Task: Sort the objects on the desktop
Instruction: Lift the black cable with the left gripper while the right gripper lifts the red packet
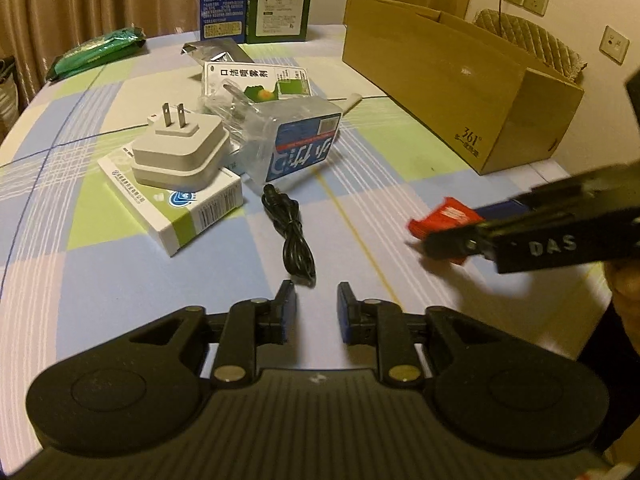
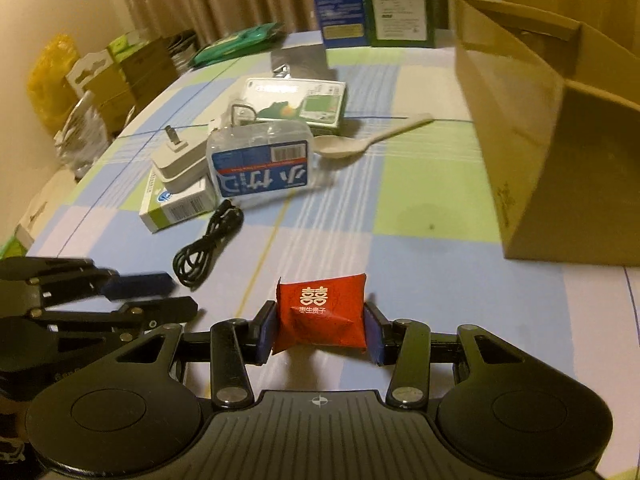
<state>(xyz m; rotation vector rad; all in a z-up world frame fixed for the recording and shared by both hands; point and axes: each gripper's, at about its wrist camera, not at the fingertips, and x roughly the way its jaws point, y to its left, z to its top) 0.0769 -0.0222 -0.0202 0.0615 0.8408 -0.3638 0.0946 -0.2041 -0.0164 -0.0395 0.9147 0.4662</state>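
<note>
My right gripper [image 2: 320, 322] is shut on a red candy packet [image 2: 320, 314] with white characters, held just above the checked tablecloth; the packet also shows in the left wrist view [image 1: 440, 220]. My left gripper [image 1: 316, 304] is open and empty, just short of a coiled black cable [image 1: 294, 236]. Behind the cable lie a white plug adapter [image 1: 180, 152] on a white-green medicine box [image 1: 176, 204], a clear plastic box with a blue label [image 1: 292, 140] and a spray box [image 1: 256, 80]. An open cardboard box [image 1: 452, 76] stands at the right.
A plastic spoon [image 2: 360, 140] lies by the clear box. A silver pouch [image 1: 216, 52], a green packet [image 1: 96, 54] and two tall cartons [image 1: 256, 0] sit at the back. Bags and boxes [image 2: 100, 80] stand beyond the table's left edge.
</note>
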